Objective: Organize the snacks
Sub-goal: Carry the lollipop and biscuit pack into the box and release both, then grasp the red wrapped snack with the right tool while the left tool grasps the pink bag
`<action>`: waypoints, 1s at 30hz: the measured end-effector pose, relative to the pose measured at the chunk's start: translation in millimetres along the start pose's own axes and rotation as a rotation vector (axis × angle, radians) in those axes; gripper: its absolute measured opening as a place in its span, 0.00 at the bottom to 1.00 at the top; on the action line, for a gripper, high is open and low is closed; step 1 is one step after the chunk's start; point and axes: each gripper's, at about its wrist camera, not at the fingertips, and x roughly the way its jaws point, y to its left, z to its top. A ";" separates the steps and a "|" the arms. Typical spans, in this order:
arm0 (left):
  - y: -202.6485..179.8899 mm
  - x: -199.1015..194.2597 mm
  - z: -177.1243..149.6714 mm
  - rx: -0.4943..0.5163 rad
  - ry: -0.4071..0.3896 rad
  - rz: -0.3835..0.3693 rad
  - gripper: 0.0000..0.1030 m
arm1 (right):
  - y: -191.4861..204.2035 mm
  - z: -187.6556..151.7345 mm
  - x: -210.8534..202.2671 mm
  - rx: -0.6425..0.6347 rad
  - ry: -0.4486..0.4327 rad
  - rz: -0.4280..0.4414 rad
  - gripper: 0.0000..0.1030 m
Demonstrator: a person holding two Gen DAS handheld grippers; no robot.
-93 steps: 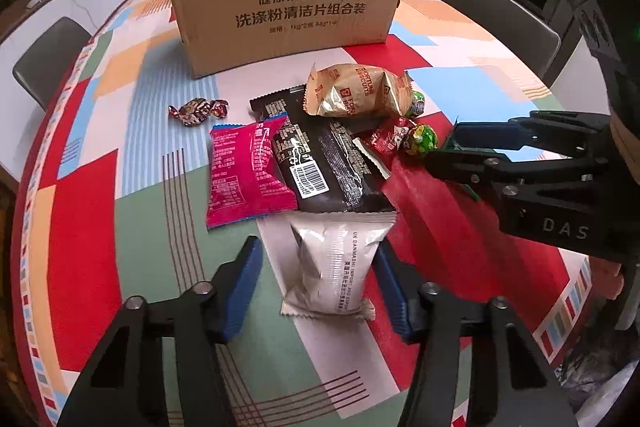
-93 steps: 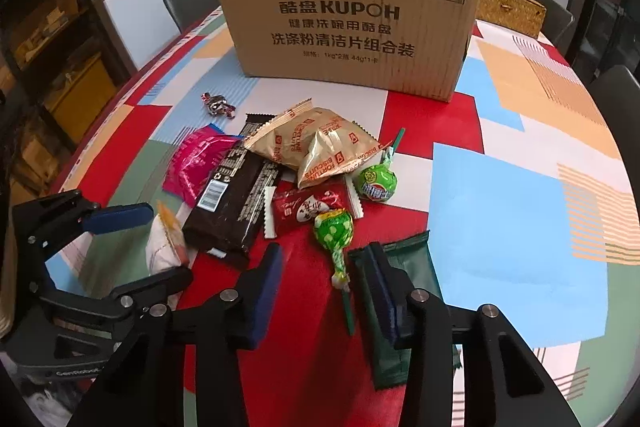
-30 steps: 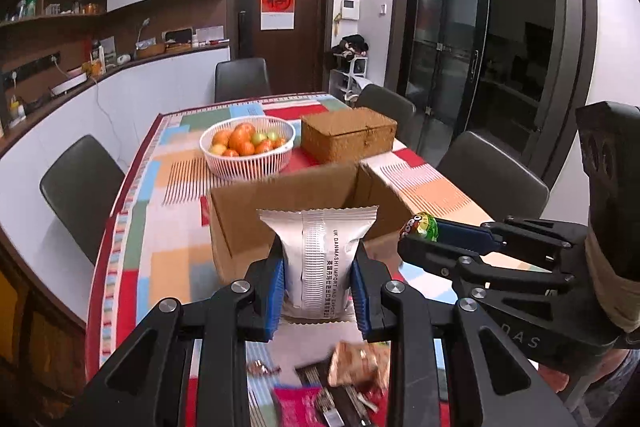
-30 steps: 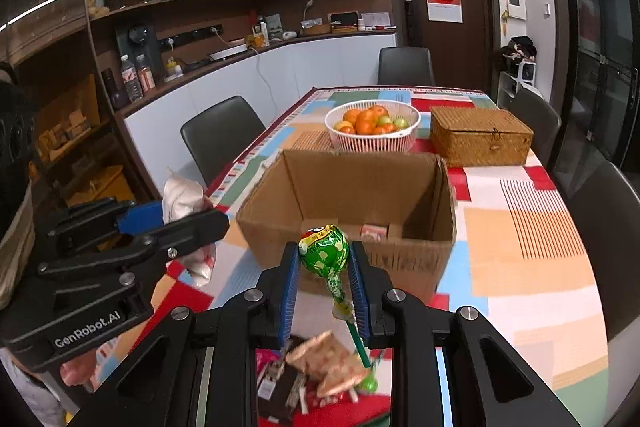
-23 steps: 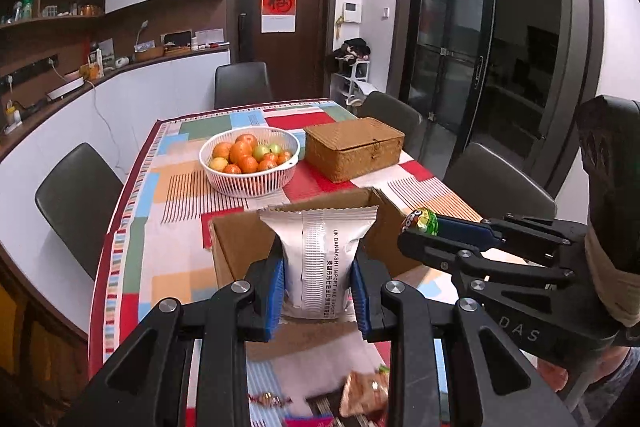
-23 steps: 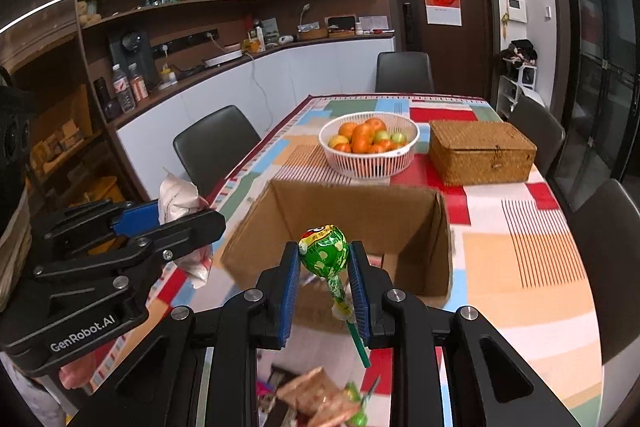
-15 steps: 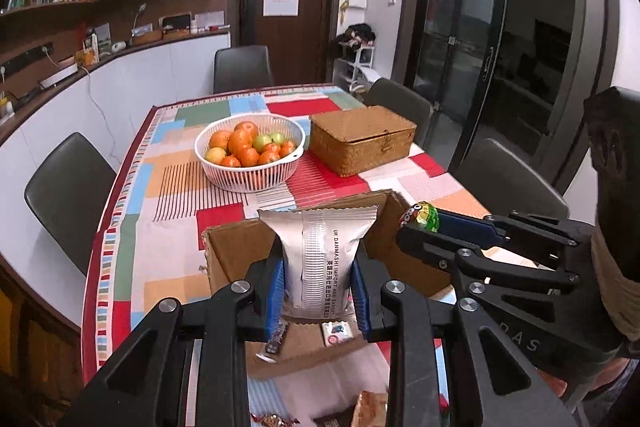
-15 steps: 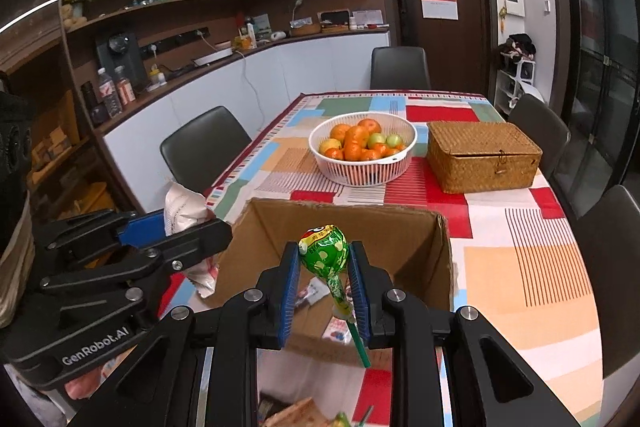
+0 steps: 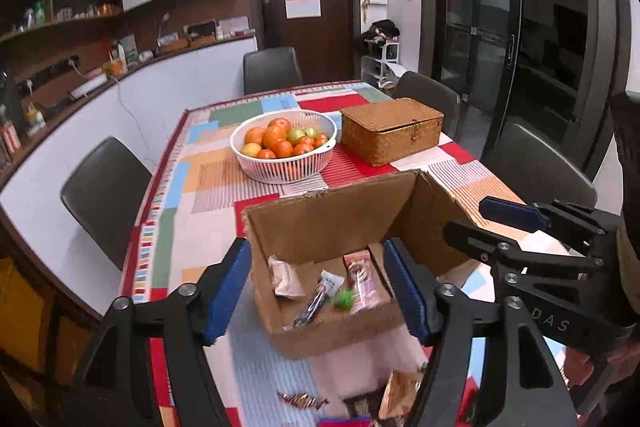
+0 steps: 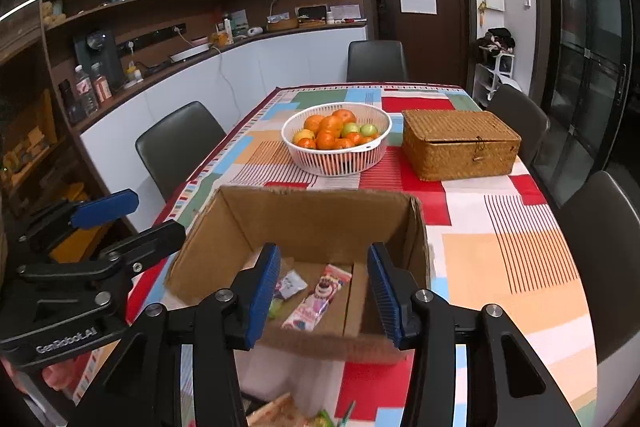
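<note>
An open cardboard box (image 9: 332,223) stands on the patchwork tablecloth just beyond both grippers. Inside it lie a white packet (image 9: 284,277), a green lollipop (image 9: 345,298), a pink bar (image 9: 362,279) and a dark wrapper (image 9: 310,307). My left gripper (image 9: 316,287) hovers over the box's near wall, its jaws opening with nothing between them. My right gripper (image 10: 324,291) hangs over the same box (image 10: 320,223), jaws opening and empty, above the pink bar (image 10: 320,297). Each gripper shows in the other's view: the right gripper (image 9: 480,223), the left gripper (image 10: 136,223).
Loose snacks lie on the table in front of the box: a twisted candy (image 9: 302,401) and a tan packet (image 9: 396,393). Behind the box stand a white fruit basket (image 9: 286,171) and a wicker box (image 9: 392,131). Dark chairs ring the table.
Both grippers came forward over the box and let go. The white packet left the left jaws and the lollipop left the right jaws; both now lie in the box.
</note>
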 end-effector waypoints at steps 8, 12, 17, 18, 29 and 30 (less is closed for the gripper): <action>-9.2 -47.2 -40.8 0.035 -0.019 0.016 0.68 | 19.5 -42.9 -43.5 -0.022 -0.017 0.040 0.45; -9.1 -61.4 -60.3 0.018 -0.012 0.010 0.69 | 27.9 -66.0 -57.5 -0.027 -0.010 0.058 0.45; -11.5 -72.4 -89.1 0.007 0.012 0.009 0.69 | 34.5 -95.9 -69.2 -0.003 0.010 0.062 0.45; -13.0 -74.1 -95.5 0.003 0.018 0.009 0.69 | 35.6 -101.4 -69.7 0.002 0.017 0.062 0.45; -19.2 -56.9 -165.3 -0.040 0.171 -0.025 0.69 | 29.7 -170.6 -54.6 0.094 0.170 0.077 0.45; -18.9 -53.2 -170.5 -0.040 0.185 -0.029 0.69 | 28.3 -176.8 -50.8 0.114 0.191 0.080 0.45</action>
